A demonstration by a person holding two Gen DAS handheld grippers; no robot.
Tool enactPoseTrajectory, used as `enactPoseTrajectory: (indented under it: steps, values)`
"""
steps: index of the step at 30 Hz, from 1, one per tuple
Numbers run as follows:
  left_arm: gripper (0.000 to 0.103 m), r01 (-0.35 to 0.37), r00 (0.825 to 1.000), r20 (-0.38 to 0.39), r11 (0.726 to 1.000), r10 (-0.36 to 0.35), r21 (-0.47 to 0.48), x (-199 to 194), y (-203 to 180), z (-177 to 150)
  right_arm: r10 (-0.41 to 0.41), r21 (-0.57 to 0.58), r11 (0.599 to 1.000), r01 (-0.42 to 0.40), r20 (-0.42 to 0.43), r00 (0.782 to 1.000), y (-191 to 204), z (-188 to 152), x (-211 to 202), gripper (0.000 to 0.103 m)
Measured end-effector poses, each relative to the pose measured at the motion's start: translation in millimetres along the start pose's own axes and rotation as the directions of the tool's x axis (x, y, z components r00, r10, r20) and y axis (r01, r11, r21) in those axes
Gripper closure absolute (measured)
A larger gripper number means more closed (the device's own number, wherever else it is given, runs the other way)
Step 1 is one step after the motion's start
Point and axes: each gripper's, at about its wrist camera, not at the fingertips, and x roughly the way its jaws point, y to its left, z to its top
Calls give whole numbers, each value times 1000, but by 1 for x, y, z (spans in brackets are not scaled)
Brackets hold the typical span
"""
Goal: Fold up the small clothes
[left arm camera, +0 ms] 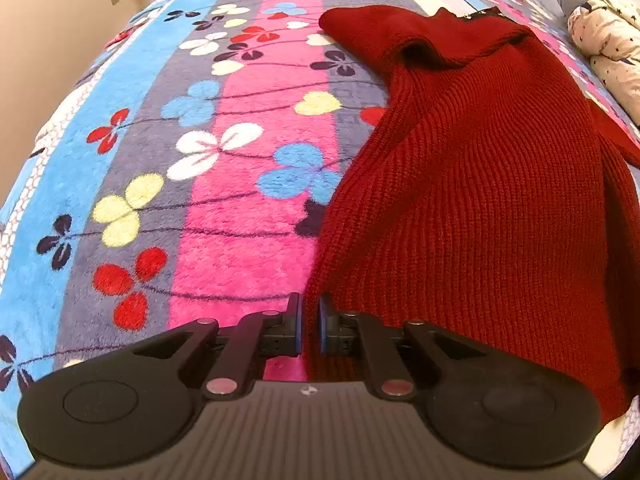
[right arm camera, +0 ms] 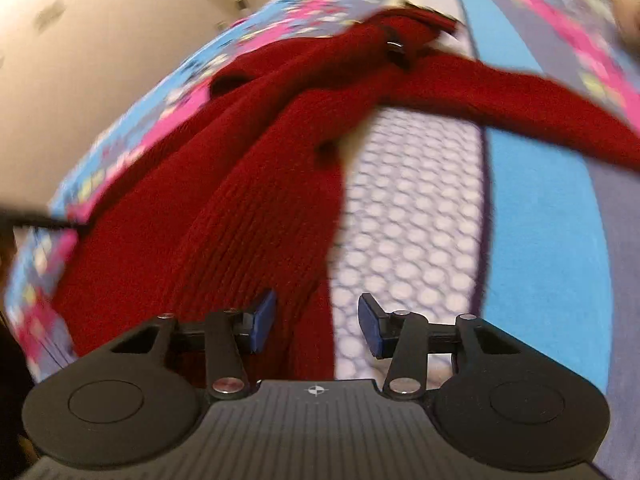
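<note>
Left wrist view: your left tool sits at the bottom of frame, blue pads drawn close together and pinching the near hem corner of the dark red ribbed-knit sweater. From that pinch the sweater runs away up and to the right across the bed, its long axis pointing from hem toward the neck opening at the far end. One sleeve reaches out leftward near the top. Underneath lies the striped fleece blanket with clover-flower print. A pale star-print quilt bundle rests at the far right edge, well apart from the work.

Right wrist view, blurred: your right tool stands wide, blue pads clearly apart. The sweater's right-hand edge drops between those pads without being gripped; the left pad overlaps red knit, the right pad sits over the white dotted stripe of the blanket. The other sleeve trails off to the right.

Judgement: both tools sit at the hem end; the right one only needs to shut on that edge to match the left.
</note>
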Motion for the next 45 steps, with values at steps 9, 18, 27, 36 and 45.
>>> enactPoseTrajectory:
  steps: [9,18,27,36,45]
  values:
    - [90,-3,1000,8,1000,3,1,-2,0,-2,-48,115,992,47,11,999,-18,5,-4,40]
    - [89,-14,1000,6,1000,14,15,0,-2,-2,-54,63,996,56,-38,998,-10,-2,-4,58]
    - [89,-22,1000,6,1000,22,17,2,-3,-2,-21,35,999,23,-53,998,-1,0,9,59]
    - [92,-22,1000,22,1000,21,13,0,-5,-4,52,44,998,-51,-8,999,1,2,-4,97]
    - [96,70,991,119,997,-67,-18,-27,-6,-5,-82,302,953,-5,274,958,-68,1,-101,98]
